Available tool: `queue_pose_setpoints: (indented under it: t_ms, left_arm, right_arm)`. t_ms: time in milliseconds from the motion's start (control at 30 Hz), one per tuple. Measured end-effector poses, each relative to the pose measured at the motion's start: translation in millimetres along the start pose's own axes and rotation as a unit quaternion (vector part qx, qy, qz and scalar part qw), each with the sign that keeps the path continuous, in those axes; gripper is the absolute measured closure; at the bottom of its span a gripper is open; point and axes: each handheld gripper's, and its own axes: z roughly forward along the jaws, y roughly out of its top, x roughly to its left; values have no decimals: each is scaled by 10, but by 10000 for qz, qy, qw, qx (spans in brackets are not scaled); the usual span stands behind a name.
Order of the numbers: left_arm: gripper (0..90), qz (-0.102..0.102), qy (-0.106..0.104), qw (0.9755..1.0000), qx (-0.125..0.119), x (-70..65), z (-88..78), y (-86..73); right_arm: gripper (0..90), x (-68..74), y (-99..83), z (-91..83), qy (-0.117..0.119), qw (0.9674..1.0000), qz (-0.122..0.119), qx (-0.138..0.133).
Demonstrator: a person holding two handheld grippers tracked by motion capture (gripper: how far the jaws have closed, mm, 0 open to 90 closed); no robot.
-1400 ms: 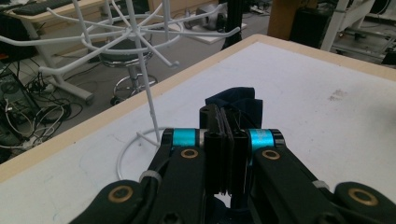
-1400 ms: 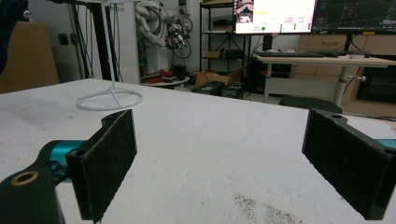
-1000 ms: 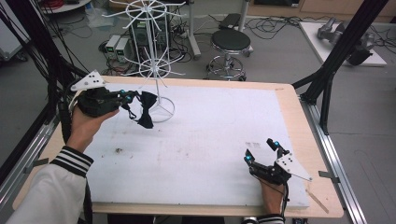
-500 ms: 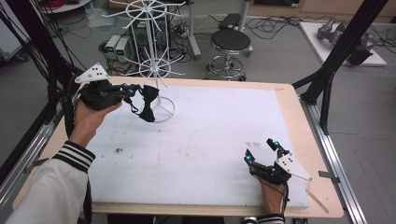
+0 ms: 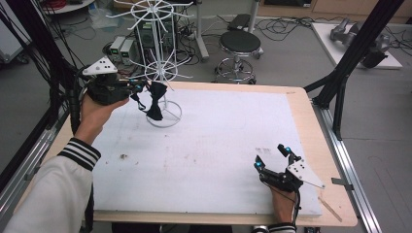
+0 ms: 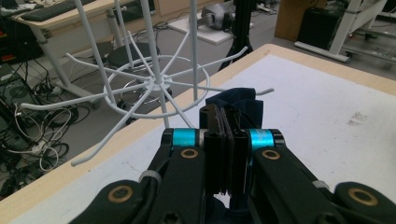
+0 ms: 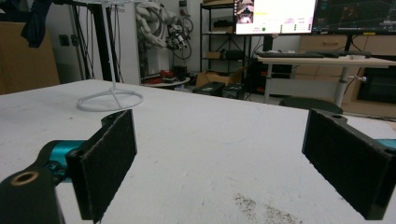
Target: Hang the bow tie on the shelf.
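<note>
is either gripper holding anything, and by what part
The left gripper is shut on a dark bow tie, pinching its thin strap while the bow hangs beside the white wire rack. The right gripper is open and holds nothing.

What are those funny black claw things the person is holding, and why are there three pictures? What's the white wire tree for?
The claw things are grippers: hand-held pinchers with two black jaws. A person holds one in each hand.

The three pictures show one moment from three cameras. One looks down from above the table. The other two ride on the grippers, looking along their jaws.

The left gripper is lifted up by the white wire rack, the tree you saw, which stands on the white table. Its jaws are squeezed shut on a dark bow tie, seen close up in the left gripper view. The tie is close to the rack's thin arms, so maybe it will hang there.

The right gripper rests low near the table's front edge, jaws wide open, holding nothing.
</note>
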Motion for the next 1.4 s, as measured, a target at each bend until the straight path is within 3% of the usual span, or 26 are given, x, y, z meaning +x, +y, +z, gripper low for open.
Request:
queue_pose_setpoints:
  t_ms: [367,967,1100,1400]
  left_arm:
    - [882,-49,-34,9999,145,87,128,84]
    - [875,-75,-146,9990,426,82,268,128]
    - [833,-117,-128,9987,477,80,284,122]
    - [604,-372,-140,9977,558,96,302,122]
  right_arm:
    - [91,-9,1,0,13,10000,4,-10]
    - [91,-10,0,0,16,10000,4,-12]
    - [91,-10,0,-1,15,10000,2,-11]
    - [91,-7,1,0,16,10000,13,-9]
